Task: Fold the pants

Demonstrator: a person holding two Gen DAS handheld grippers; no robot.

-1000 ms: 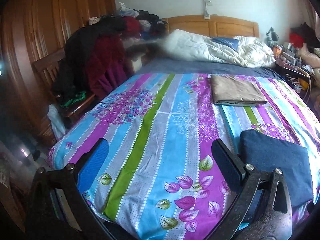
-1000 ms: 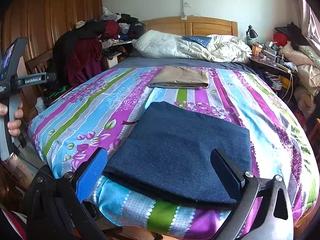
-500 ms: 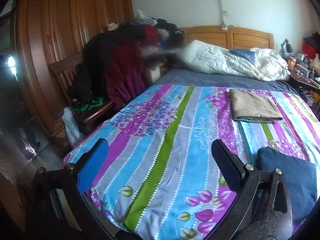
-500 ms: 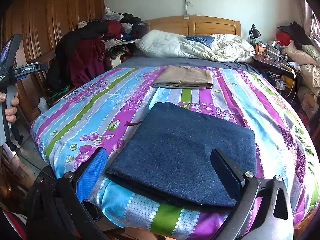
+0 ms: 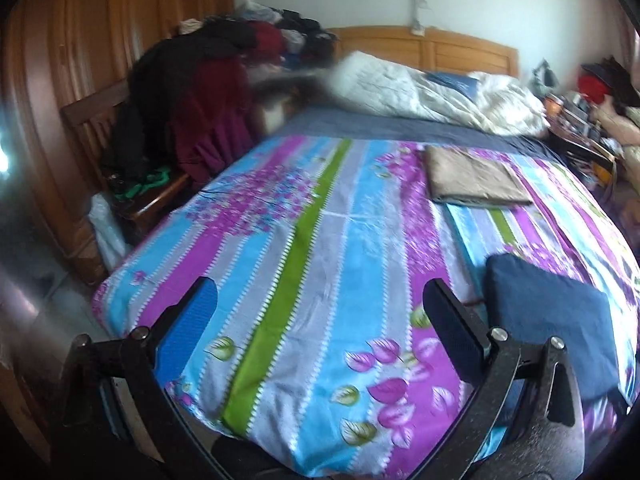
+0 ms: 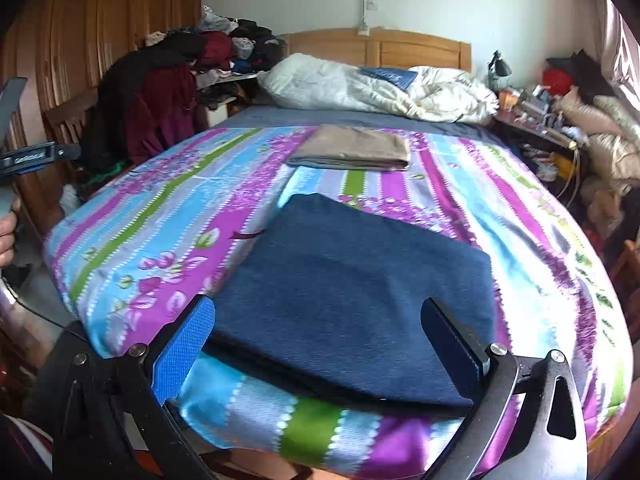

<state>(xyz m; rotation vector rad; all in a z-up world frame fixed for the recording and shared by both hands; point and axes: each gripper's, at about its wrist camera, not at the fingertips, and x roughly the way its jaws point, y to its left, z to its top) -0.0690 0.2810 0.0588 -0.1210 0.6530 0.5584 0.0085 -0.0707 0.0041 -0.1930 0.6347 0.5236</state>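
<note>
Folded navy pants [image 6: 356, 280] lie flat near the foot of the bed, on the striped floral bedspread [image 6: 160, 216]. My right gripper [image 6: 316, 320] hovers open just above their near edge, with nothing between its fingers. In the left wrist view the same navy pants [image 5: 548, 320] show at the lower right. My left gripper [image 5: 320, 312] is open over bare bedspread [image 5: 304, 248], to the left of them. A second folded pair, tan pants [image 6: 352, 148] [image 5: 472, 176], rests farther up the bed.
A white duvet [image 6: 380, 88] is heaped by the wooden headboard [image 6: 380, 46]. A chair piled with dark and maroon clothes [image 5: 192, 120] stands left of the bed, before a wooden wardrobe [image 5: 80, 60]. A cluttered nightstand [image 6: 536, 120] is on the right. A hand [image 6: 8, 232] grips the left tool.
The left gripper swung away to the left and back, so the navy pants slid toward the right edge of its view. The right gripper drew back slightly. Both stayed open.
</note>
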